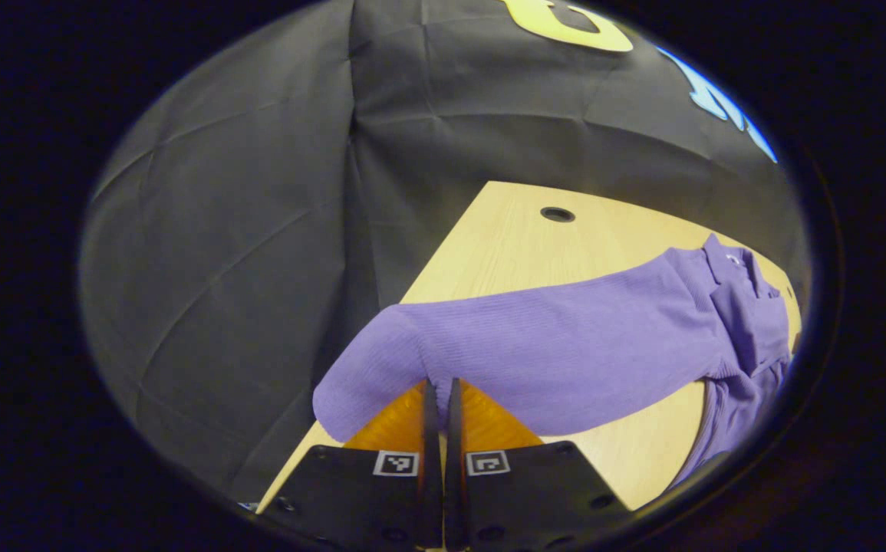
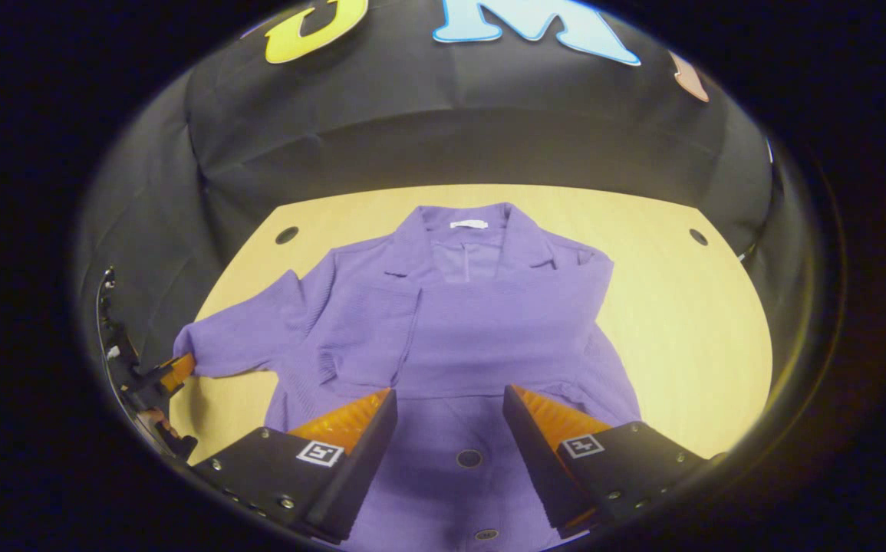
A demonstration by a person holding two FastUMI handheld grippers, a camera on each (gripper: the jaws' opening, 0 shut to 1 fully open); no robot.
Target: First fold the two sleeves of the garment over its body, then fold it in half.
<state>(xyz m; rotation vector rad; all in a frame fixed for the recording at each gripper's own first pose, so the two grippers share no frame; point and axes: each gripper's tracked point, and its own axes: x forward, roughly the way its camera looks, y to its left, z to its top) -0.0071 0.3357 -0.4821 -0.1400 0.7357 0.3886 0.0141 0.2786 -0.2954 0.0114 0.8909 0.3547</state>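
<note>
A purple collared garment (image 2: 481, 322) lies face up on the wooden table (image 2: 688, 322), collar (image 2: 469, 226) at the far side. One sleeve lies folded across the chest (image 2: 381, 337). The other sleeve (image 2: 243, 337) stretches out to the left, and my left gripper (image 2: 170, 374) holds its cuff near the table's left edge. In the left gripper view the left gripper (image 1: 440, 382) is shut on that sleeve (image 1: 550, 353), which runs away toward the collar (image 1: 734, 268). My right gripper (image 2: 449, 406) hovers open over the lower body of the garment, nothing between its fingers.
The table has round cable holes at its far corners (image 2: 286, 234) (image 2: 698, 237) (image 1: 558, 214). Black cloth walls close in behind and to the left. Bare wood shows to the right of the garment (image 2: 703, 368). Buttons (image 2: 469, 458) run down the garment's front.
</note>
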